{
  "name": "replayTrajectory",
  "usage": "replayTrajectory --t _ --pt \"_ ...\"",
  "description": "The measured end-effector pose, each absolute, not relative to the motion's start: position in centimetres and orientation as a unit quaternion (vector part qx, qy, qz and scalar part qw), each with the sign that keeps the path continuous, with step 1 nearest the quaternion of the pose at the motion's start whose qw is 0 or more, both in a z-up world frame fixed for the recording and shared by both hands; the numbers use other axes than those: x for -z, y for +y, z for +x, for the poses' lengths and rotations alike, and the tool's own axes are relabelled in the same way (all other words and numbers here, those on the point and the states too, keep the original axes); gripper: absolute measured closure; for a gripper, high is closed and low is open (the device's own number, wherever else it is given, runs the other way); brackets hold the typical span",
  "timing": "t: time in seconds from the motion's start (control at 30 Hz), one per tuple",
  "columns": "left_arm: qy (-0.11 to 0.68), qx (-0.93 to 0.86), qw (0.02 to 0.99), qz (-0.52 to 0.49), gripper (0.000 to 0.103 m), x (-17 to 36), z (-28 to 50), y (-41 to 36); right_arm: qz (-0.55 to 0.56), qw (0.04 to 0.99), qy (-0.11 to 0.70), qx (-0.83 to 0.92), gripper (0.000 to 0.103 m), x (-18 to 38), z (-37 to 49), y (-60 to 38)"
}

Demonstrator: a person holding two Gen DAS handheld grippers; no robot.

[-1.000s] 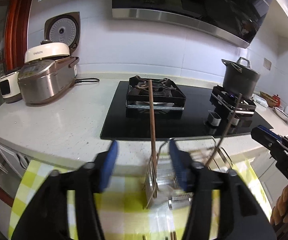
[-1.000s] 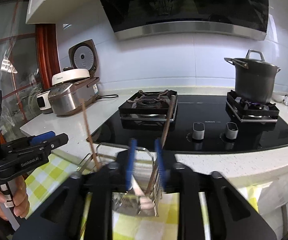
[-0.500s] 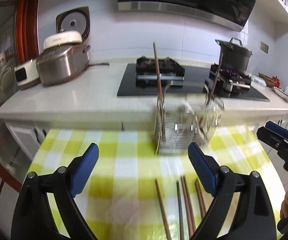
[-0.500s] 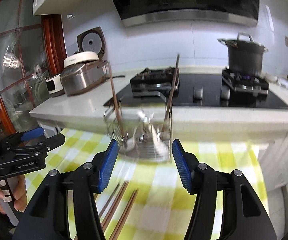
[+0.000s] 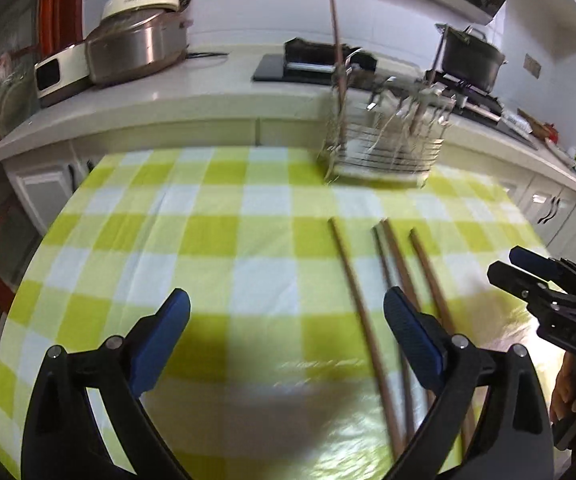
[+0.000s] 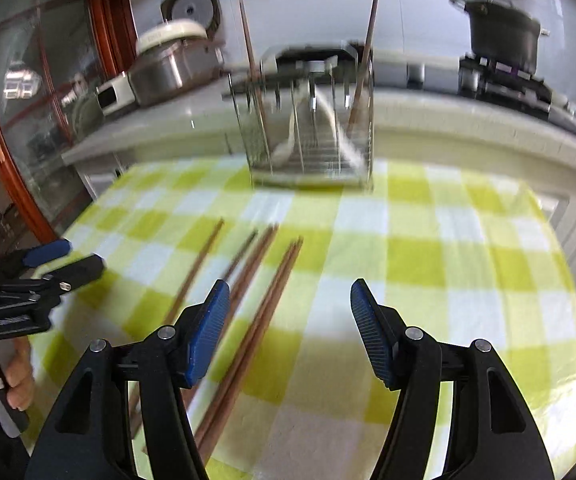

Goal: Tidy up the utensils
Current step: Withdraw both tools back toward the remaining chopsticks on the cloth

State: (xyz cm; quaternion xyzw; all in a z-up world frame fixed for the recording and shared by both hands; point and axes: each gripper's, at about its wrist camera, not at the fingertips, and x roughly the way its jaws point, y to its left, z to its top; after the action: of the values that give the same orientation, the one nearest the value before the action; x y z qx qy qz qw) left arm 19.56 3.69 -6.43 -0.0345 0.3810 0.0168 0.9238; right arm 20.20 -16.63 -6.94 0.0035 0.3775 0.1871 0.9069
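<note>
Two hand-held grippers hover over a yellow-and-white checked tablecloth [image 5: 216,240] where loose chopsticks [image 5: 362,312] lie side by side, waiting to join the wire utensil rack [image 5: 384,140] at the cloth's far edge. The left gripper [image 5: 286,338] has just been spreading its jaws and stands wide open with nothing between them; the right gripper [image 6: 290,330] has also just been opening and is likewise empty, the nearest chopsticks [image 6: 256,320] lying just inside its left finger.

The step in hand looks like picking up a chopstick. Done well, it would mean straddling one stick across its length, closing near the middle so it does not tip, and keeping clear of its neighbours, which lie close enough to be dragged along.

The right wrist view shows two chopsticks already upright in the rack [image 6: 312,128], one at each end, and the hand [image 6: 12,376] holding the left gripper. The left wrist view shows, at its right edge, the tip of the right gripper beside the chopsticks and a dark pot [image 5: 470,60] on the stove behind.
</note>
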Motion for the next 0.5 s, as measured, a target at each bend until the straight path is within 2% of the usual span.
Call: replayTrajectory --t 0.13,0.5 --pt "0.385 -0.032 0.922 -0.04 0.009 7.4 18.8 5.2 -0.001 0.9 0.398 -0.176 0.049 8.7 21.0 -16.0" --pt "0.378 -0.035 0.923 -0.066 0.009 7.4 17.7 7.7 -0.011 0.894 0.427 -0.136 0.049 10.8 22.4 -14.8"
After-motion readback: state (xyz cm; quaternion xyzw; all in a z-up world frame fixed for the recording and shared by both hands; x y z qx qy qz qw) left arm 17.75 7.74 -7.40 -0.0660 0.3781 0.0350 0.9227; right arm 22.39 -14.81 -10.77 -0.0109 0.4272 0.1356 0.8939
